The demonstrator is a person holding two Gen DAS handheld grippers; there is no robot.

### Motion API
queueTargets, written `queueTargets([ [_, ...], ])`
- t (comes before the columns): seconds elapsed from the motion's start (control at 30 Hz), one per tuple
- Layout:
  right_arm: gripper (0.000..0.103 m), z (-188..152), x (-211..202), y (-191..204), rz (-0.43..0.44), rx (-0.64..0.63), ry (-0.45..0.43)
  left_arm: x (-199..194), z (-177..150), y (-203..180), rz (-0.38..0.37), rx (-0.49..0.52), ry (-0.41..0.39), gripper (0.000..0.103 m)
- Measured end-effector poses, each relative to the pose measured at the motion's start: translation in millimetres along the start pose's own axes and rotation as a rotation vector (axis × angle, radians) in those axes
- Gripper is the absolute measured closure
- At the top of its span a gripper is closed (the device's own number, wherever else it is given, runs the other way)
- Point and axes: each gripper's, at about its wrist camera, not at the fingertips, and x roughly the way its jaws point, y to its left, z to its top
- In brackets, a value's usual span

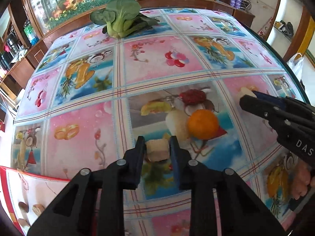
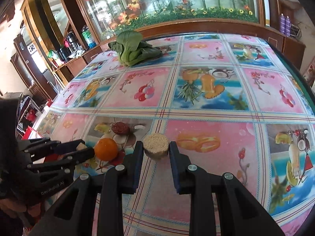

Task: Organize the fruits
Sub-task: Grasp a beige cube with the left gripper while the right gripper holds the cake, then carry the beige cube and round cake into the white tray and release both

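Fruit-sorting is mid-carry, by the look of it; each gripper has a pale chunk between its fingers and neither piece has been set down. The left gripper [image 1: 157,146] clamps a tan, blocky piece [image 1: 158,149], its fingers pressed against both sides; the right gripper [image 2: 156,151] pinches a round, grainy-topped slice [image 2: 156,146] the same way, seemingly raised just above the tablecloth [image 2: 206,98], though the height is hard to judge. An orange [image 1: 203,124] sits loose on the cloth just ahead and right of the left gripper; in the right wrist view it lies touching or nearly touching the left gripper's tips. Beside the orange a dark red fruit [image 2: 120,128], perhaps a jujube, lies a little farther off; a head of bok choy [image 1: 120,17] rests well apart at the far edge of the table. At the lower left of the left wrist view a red-rimmed tray [image 1: 7,200] shows, with a few small brown items [image 1: 23,206] already on it; this is probably the collecting place, though that is a judgement. The likely next move is to carry the held pieces there and release them without nudging the orange; the left one is nearer and should probably go first.
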Motion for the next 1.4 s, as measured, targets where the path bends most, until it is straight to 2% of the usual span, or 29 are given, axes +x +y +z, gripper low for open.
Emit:
queueTargets([
  [0.2,0.077,2,-13,3,0.016,-0.006,-0.083,-18,-13,-4,-0.004,-0.027,-0.042,0.076],
  [0.43,0.077,-2,-30,10,0.022,-0.007,-0.189,-107,-55,-10,0.024,-0.045,-0.220,0.076],
  [0.57,0.078,-11,-36,26,0.068,0.004,-0.185,-157,-93,2,0.076,-0.079,-0.318,0.076],
  [0.67,0.078,-28,-48,55,0.112,-0.052,-0.191,-177,-116,22,0.121,-0.135,-0.358,0.076],
  [0.83,0.078,-56,-66,121,0.251,-0.139,-0.170,-191,-151,66,0.217,-0.221,-0.352,0.076],
  [0.97,0.078,-67,-64,170,0.335,-0.211,-0.123,-189,-177,98,0.281,-0.283,-0.334,0.076],
  [1.23,0.078,-88,-49,239,0.385,-0.340,-0.049,-193,-227,161,0.329,-0.419,-0.312,0.076],
  [1.4,0.078,-102,-30,268,0.392,-0.382,0.018,-181,-246,179,0.307,-0.459,-0.270,0.076],
])
